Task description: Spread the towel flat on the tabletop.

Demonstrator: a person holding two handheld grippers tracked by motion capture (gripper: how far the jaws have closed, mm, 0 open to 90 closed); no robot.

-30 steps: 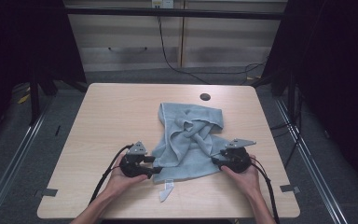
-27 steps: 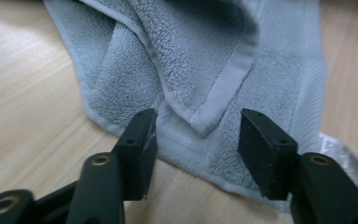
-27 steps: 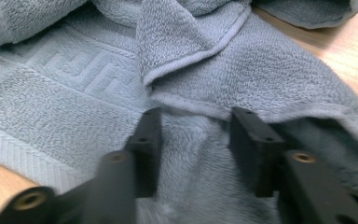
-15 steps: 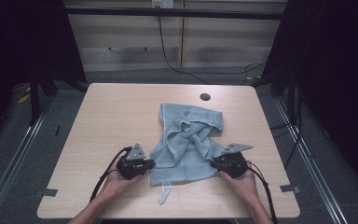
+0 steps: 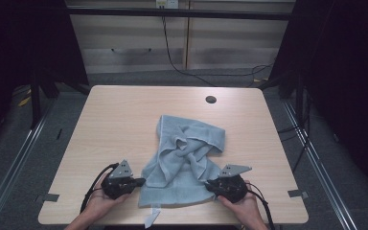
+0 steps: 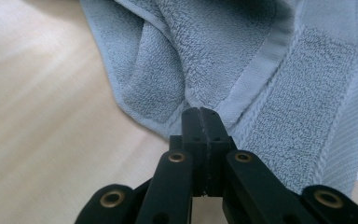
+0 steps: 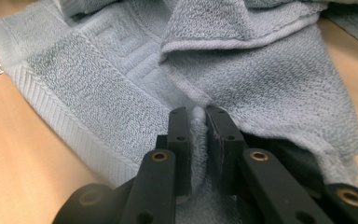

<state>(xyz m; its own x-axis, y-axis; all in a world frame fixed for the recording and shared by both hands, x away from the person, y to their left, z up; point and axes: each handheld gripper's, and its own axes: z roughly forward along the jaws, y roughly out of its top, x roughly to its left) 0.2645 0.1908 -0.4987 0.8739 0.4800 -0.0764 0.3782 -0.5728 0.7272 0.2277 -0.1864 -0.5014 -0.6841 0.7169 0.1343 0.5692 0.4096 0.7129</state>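
Pinching a ridge of terry between its two black jaws, my right gripper (image 7: 198, 121) has the light blue towel (image 5: 184, 163) clamped, the cloth bunched up in the narrow gap in the right gripper view. My left gripper (image 6: 201, 119) has its jaws pressed flat together with no gap, the tips sitting just at the towel's hemmed border; I cannot tell whether any cloth is caught between them. In the high view the left gripper (image 5: 136, 182) lies at the towel's 8 o'clock corner and the right gripper (image 5: 211, 184) at its 4 o'clock corner, each held in a hand (image 5: 103, 203) coming up from 6 o'clock. Compared with a second ago, both grippers have drawn back toward me, and the towel's near part now spreads wider and flatter, while its far part is still crumpled in folds. The towel lies slightly toward 3 and 6 o'clock of the centre of the wooden table (image 5: 120, 124), its white label (image 5: 151, 218) hanging at the 6 o'clock edge. Bare tabletop stays open toward 9, 12 and 3 o'clock; a dark round hole (image 5: 211, 99) sits toward 12 o'clock.
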